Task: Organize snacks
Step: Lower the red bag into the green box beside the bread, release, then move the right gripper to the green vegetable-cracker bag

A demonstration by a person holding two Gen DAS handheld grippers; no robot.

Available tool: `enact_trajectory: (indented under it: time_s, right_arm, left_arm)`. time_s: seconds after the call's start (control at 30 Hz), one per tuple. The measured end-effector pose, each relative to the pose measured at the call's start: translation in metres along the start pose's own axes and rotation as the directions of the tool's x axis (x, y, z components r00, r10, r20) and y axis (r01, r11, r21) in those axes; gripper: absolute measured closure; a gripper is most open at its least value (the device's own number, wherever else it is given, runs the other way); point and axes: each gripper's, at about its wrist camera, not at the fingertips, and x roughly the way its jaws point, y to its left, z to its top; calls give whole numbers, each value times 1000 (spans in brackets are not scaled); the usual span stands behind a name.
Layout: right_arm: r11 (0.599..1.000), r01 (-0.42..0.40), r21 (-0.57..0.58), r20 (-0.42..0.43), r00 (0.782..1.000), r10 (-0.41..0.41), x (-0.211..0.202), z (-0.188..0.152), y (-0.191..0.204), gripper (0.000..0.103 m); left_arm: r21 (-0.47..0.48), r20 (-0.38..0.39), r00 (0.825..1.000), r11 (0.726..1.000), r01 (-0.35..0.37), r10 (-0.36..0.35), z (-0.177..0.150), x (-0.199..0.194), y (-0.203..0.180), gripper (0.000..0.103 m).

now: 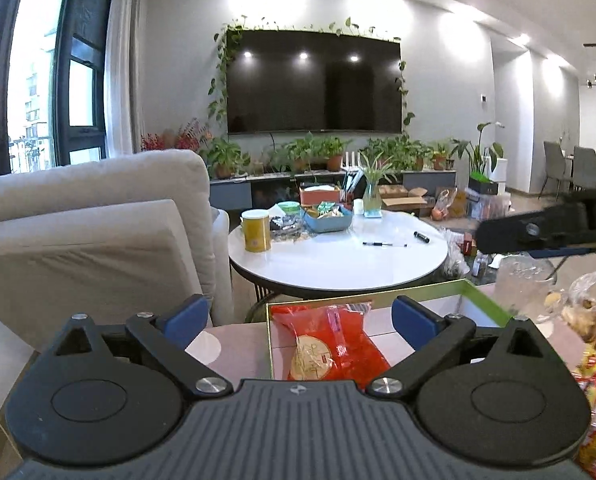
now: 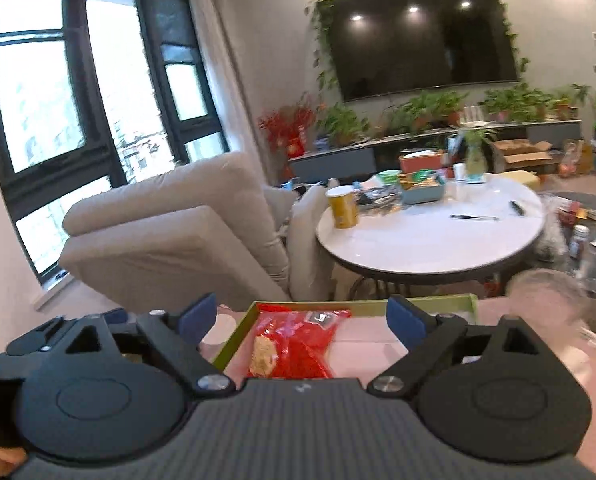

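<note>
**Red Snack Packet: Handling and Count**

Both the left gripper and right gripper are spread, nothing pinched. One crinkly red plastic snack packet lies inside the green-rimmed shallow box. It is judged light, soft and slippery; an edge seam is best gripped. More wrapped snacks lie right of the box, uncountable.
</note>
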Motion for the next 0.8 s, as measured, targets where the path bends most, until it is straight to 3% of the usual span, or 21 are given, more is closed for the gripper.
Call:
enact_trajectory:
  time_s: [0.37, 0.63, 0.8]
  right_arm:
    - [1000, -5, -27, 52, 999, 6, -72, -43, -1, 32]
    - [996, -21, 84, 8, 1000, 21, -89, -71, -13, 32]
    - [998, 21, 58, -61, 998, -17, -92, -88, -12, 32]
  left_arm:
    - [-19, -32, 999, 1000, 22, -23, -23, -70, -19, 2]
    - [-30, -55, 997, 998, 60, -61, -41, -101, -38, 2]
    - [-22, -86, 993, 997, 73, -75, -52, -109, -53, 2]
